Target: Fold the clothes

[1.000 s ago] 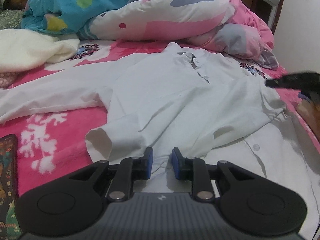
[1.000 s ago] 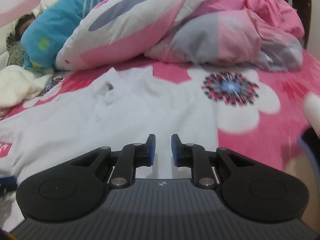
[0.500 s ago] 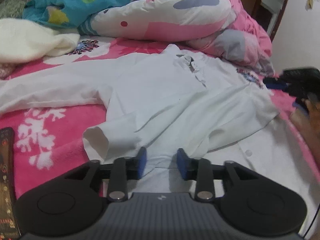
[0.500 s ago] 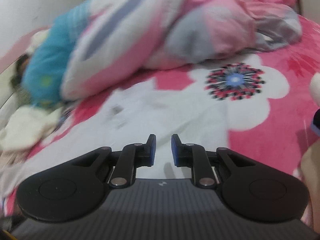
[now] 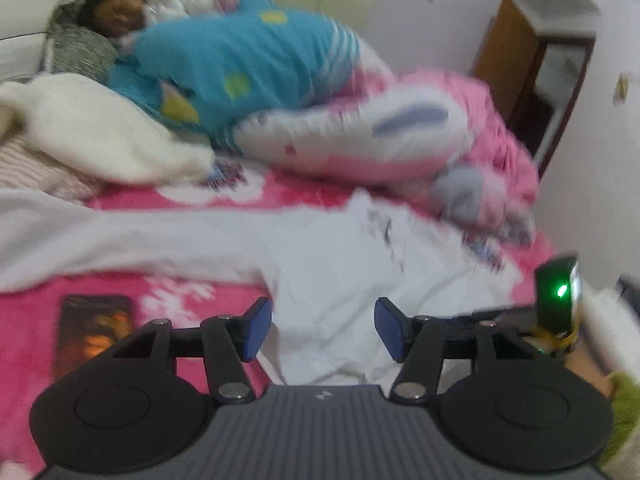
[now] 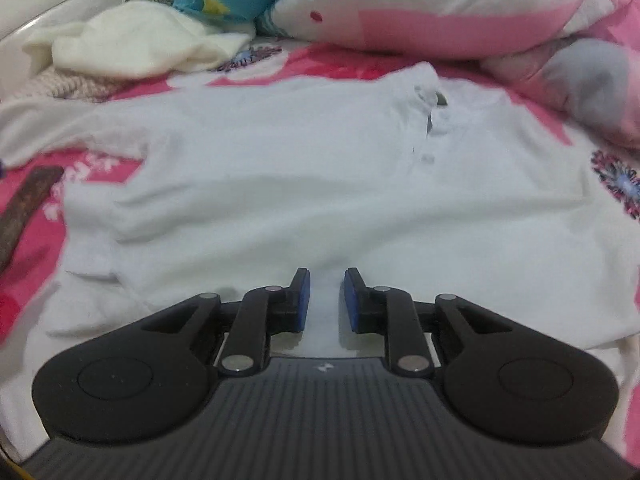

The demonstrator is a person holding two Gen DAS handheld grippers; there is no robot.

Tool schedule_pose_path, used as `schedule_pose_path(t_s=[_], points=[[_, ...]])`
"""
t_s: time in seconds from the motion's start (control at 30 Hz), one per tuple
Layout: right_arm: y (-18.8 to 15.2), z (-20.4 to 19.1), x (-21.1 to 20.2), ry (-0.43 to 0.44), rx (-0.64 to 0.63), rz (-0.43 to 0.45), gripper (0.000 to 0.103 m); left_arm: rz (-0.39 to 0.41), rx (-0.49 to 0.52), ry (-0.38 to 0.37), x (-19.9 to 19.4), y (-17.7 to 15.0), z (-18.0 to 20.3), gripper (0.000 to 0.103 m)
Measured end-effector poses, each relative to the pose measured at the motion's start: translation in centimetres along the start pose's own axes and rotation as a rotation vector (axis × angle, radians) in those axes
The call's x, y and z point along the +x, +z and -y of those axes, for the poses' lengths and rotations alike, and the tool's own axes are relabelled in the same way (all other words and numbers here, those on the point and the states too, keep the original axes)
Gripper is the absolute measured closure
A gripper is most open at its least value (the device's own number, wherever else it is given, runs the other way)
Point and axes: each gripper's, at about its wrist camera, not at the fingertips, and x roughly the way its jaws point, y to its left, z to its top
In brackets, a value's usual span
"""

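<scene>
A: White shirt [image 6: 320, 184], location?
B: Spread flat on pink floral bedspread [image 5: 36, 320], collar at far side.
A: Grippers?
B: Left gripper [image 5: 322, 330] opening, empty; right gripper [image 6: 323, 300] narrowly parted, holding nothing.

left wrist cam behind left gripper [image 5: 322, 330], raised, tilted down across pink floral bed [image 5: 36, 320] toward headboard end, blurred, right wrist cam behind right gripper [image 6: 323, 300], low and close over white button-up cotton shirt [image 6: 320, 184], both share shirt [image 5: 340, 276] and pink-white puffy duvet [image 5: 360, 140]
</scene>
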Motion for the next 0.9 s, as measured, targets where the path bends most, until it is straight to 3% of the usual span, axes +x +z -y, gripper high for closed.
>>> schedule_pose_path(t_s=[0.13, 0.27, 0.37, 0.53, 0.7, 0.77, 0.8, 0.87, 0.9], points=[[3.0, -1.4, -3.7, 0.087, 0.041, 0.092, 0.083, 0.122, -0.061, 0.037, -6.8, 3.3, -4.4, 0.039], [6.5, -4.9, -6.7, 0.231, 0.013, 0.185, 0.077, 0.225, -0.122, 0.173, -12.1, 4.9, -9.8, 0.036], [8.7, -8.0, -7.0, 0.354, -0.006, 0.210, 0.070, 0.256, -0.160, 0.297, -13.7, 4.5, -14.2, 0.031], [10.4, -12.4, -5.9, 0.458, -0.029, 0.216, 0.061, 0.202, -0.196, 0.416, -10.2, 1.9, -20.1, 0.030], [9.6, -13.1, -4.5, 0.468, 0.009, 0.178, 0.061, 0.127, -0.115, 0.519, -3.6, 0.5, -23.0, 0.030], [8.9, -12.5, -4.5, 0.450, 0.032, 0.164, 0.061, 0.123, -0.103, 0.557, -1.7, 0.2, -24.0, 0.036], [8.4, -12.2, -4.6, 0.439, 0.041, 0.161, 0.061, 0.119, -0.108, 0.565, -1.2, 0.0, -24.5, 0.046], [7.3, -11.0, -4.9, 0.406, 0.069, 0.157, 0.061, 0.088, -0.130, 0.561, -0.1, 0.0, -25.6, 0.078], [6.7, -10.3, -5.1, 0.390, 0.086, 0.155, 0.061, 0.058, -0.160, 0.564, 0.5, 0.1, -26.2, 0.100]])
